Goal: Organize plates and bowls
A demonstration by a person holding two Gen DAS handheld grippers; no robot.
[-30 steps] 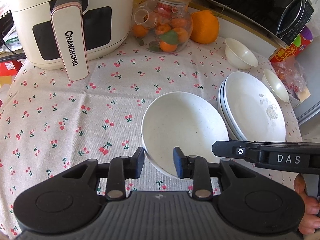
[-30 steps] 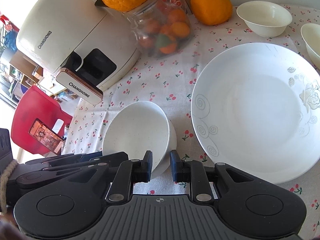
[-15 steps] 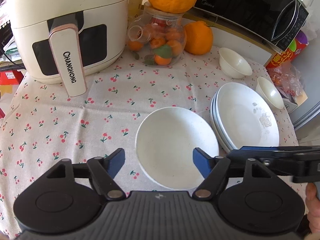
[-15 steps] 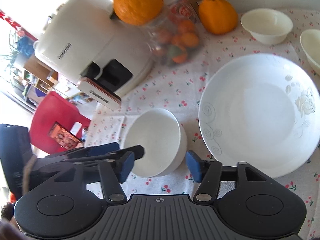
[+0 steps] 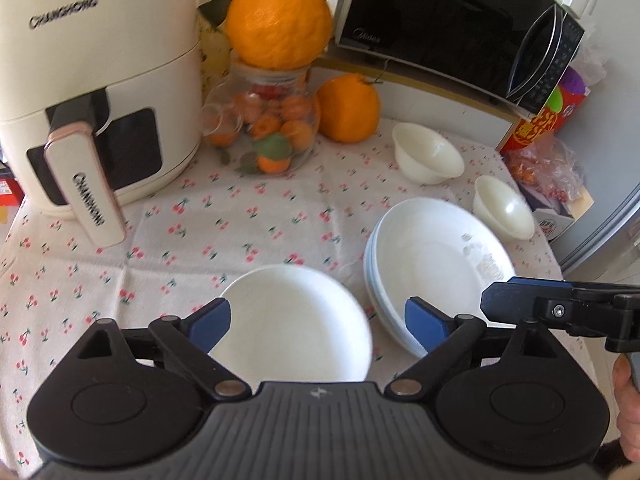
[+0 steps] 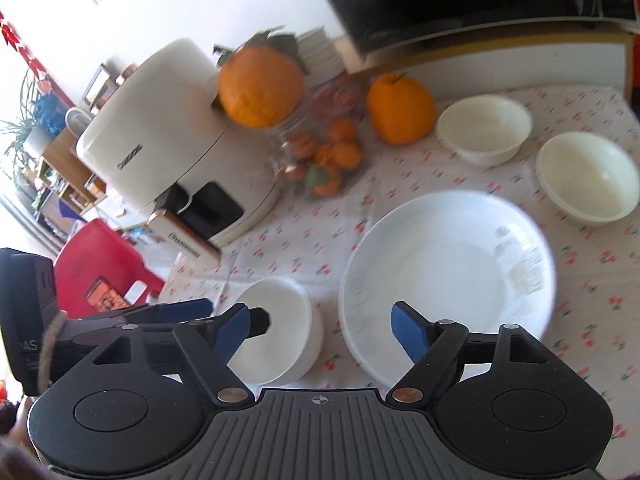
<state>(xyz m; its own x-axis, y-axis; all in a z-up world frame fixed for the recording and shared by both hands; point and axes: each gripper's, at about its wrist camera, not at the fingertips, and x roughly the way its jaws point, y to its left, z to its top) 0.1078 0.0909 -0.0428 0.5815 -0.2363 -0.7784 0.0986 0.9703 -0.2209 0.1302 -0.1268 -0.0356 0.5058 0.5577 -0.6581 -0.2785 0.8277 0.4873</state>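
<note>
A white bowl (image 5: 296, 320) sits on the cherry-print cloth, also in the right wrist view (image 6: 276, 332). A stack of white plates (image 5: 436, 264) lies to its right, also in the right wrist view (image 6: 448, 280). Two small cream bowls (image 5: 428, 156) (image 5: 504, 208) stand behind the plates, also in the right wrist view (image 6: 484, 128) (image 6: 588, 176). My left gripper (image 5: 318, 318) is open and empty, above the white bowl's near rim. My right gripper (image 6: 320, 326) is open and empty, above the gap between bowl and plates.
A cream air fryer (image 5: 88, 92) stands at the back left. A glass jar of small oranges (image 5: 268, 128) carries a big orange (image 5: 280, 20), with another orange (image 5: 348, 108) beside it. A black microwave (image 5: 452, 20) sits behind. A red chair (image 6: 104, 276) stands beyond the table's left edge.
Both grippers let go of the white bowl, opened wide and drew back and up. The bowl stays on the cloth beside the plates.
</note>
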